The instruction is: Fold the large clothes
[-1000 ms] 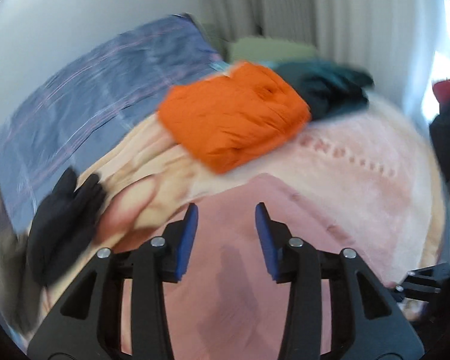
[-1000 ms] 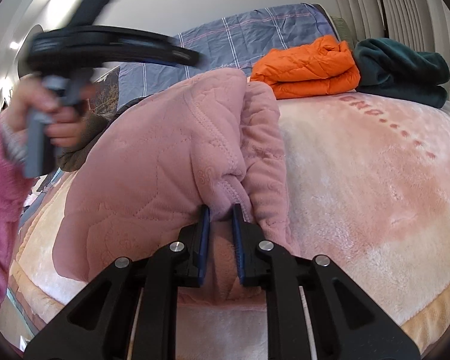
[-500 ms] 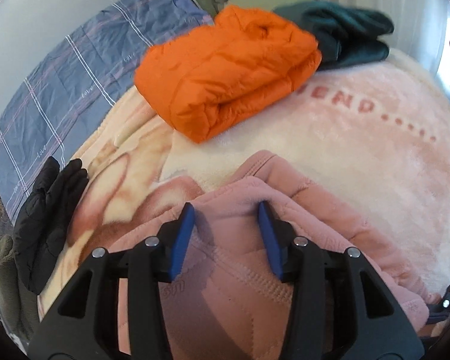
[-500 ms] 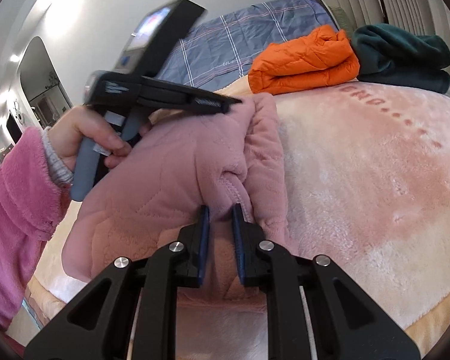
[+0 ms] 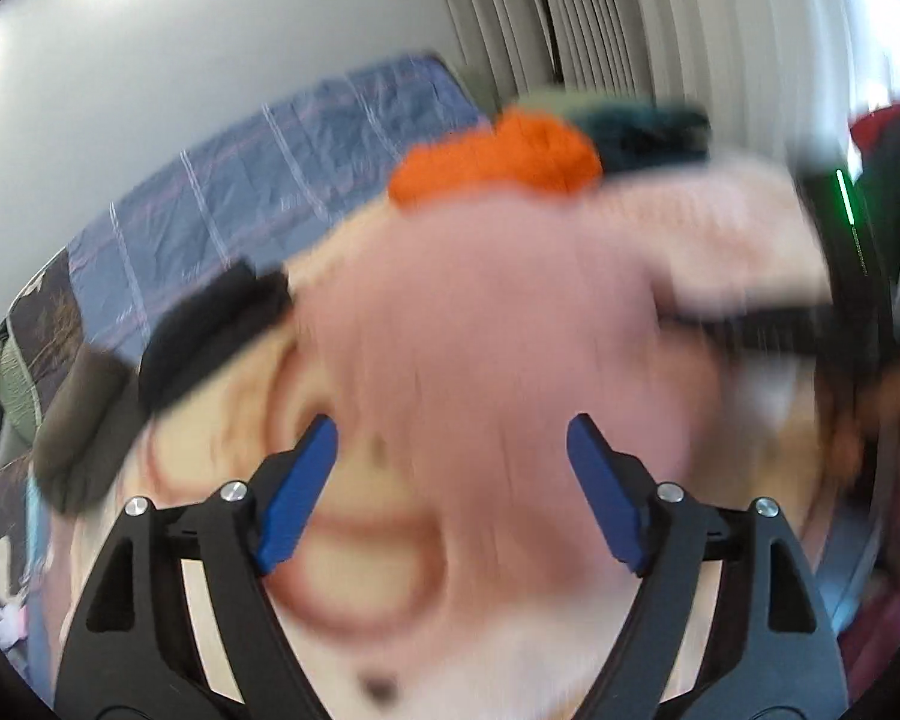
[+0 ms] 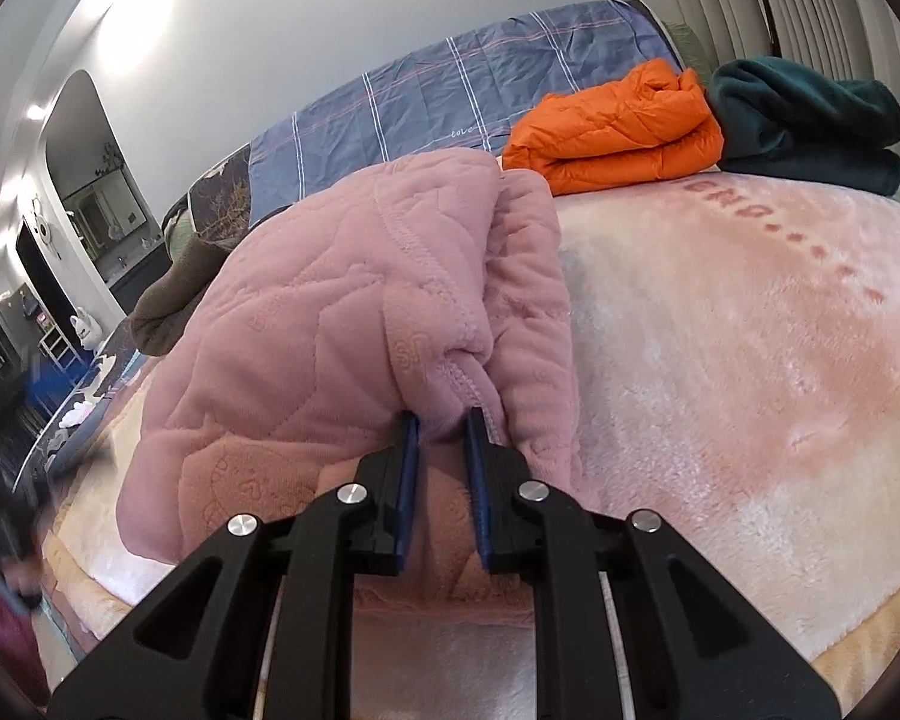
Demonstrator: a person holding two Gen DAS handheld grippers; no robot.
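A pink quilted garment (image 6: pixel 342 312) lies bunched on the plush pink and cream blanket (image 6: pixel 720 360) of a bed. My right gripper (image 6: pixel 441 450) is shut on a folded edge of the pink garment and holds it up near the bed's front edge. In the blurred left wrist view the pink garment (image 5: pixel 480 348) lies ahead of my left gripper (image 5: pixel 450 480), which is wide open and empty, pulled back from the cloth. The right gripper's black body (image 5: pixel 840 312) shows at the right of that view.
A folded orange jacket (image 6: pixel 618 126) and a folded dark green fleece (image 6: pixel 810 120) lie at the back of the bed by a blue plaid pillow (image 6: pixel 438 96). Black gloves (image 5: pixel 210 330) lie at the left. A curtain hangs behind.
My left gripper has let go of the pink garment, opened wide and pulled back fast to the left. The right gripper keeps its hold and has hardly moved.
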